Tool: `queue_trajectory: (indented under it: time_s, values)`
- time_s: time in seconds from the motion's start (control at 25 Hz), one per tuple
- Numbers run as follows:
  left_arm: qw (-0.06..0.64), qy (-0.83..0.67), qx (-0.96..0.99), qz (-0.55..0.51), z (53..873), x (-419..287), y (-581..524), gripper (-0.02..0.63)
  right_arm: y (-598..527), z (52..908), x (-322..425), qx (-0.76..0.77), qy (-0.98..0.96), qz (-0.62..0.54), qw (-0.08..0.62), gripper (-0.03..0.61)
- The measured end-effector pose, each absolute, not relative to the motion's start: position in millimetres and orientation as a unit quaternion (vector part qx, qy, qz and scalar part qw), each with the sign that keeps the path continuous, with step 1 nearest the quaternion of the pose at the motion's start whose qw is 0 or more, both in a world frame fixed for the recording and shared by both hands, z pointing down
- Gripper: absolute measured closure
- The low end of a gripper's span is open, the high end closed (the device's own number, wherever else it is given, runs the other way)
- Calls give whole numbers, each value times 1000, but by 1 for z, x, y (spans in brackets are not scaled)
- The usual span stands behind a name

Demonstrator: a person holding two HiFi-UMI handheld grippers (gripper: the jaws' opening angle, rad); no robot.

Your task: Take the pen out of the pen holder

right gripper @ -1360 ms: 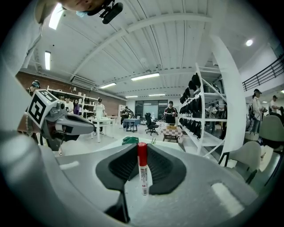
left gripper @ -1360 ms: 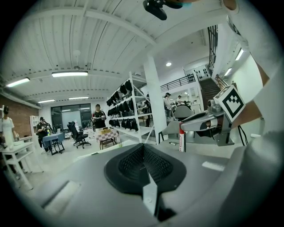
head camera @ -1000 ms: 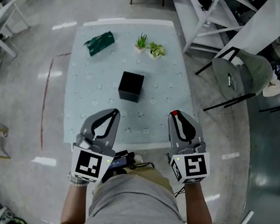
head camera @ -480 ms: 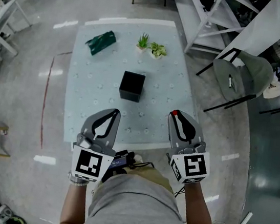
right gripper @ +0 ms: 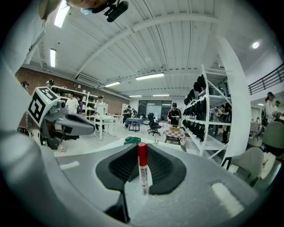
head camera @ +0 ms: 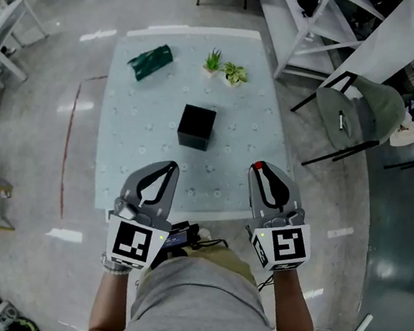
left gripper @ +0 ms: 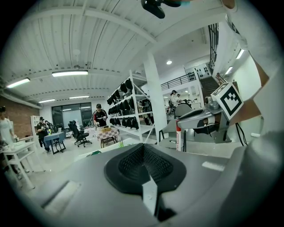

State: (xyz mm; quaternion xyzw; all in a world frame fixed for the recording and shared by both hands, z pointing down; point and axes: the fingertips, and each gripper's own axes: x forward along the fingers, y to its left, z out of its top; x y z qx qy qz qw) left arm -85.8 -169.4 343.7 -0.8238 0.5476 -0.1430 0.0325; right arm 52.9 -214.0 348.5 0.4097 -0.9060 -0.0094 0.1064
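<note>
Nothing moved, right claw holds pen, print unreadable

Near half of the tabletop lies open to me
Only the pen holder blocks the middle; a green pouch at the far left corner and small plants along the far edge stand well apart from it.

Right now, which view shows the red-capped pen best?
The right gripper view: the pen stands large, held in the right gripper. The head view shows mainly its red cap; the left gripper view shows it small.
</note>
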Motion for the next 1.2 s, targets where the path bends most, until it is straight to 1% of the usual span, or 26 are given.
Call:
queue_trajectory:
  time_s: [1.2]
  values:
    - [35,541,-827,-147,346,-84,-168,607,-209,349,49,407,-907,-8,108,515]
